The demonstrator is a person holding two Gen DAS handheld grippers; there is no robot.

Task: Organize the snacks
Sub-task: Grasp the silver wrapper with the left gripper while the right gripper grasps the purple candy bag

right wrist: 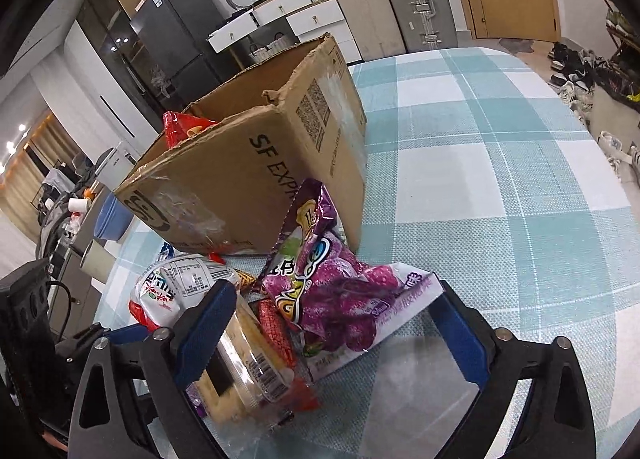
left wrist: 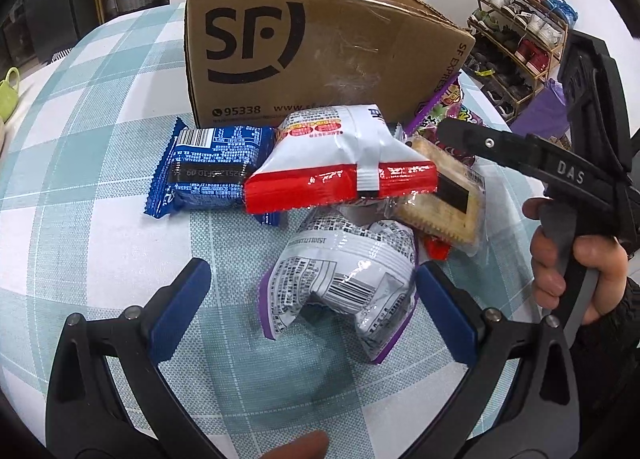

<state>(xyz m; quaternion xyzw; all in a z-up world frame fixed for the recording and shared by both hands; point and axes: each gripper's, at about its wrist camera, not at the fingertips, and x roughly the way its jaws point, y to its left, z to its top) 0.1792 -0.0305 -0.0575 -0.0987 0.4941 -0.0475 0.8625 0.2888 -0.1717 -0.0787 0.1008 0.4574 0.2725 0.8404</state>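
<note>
Left wrist risk: your left gripper [left wrist: 312, 311], jaws open, straddles the crumpled white packet [left wrist: 344, 291] at lower centre; closing could crush it.
Right wrist risk: your right gripper [right wrist: 328, 335], open, could catch the cracker pack [right wrist: 240, 355] alongside the purple bag [right wrist: 336, 299].
Box: the cardboard box [right wrist: 248, 163], upper left, holds a red packet [right wrist: 180, 127].

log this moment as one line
left gripper: open around white pack | right gripper: open around grape bag | box: upright, one red pack inside
</note>
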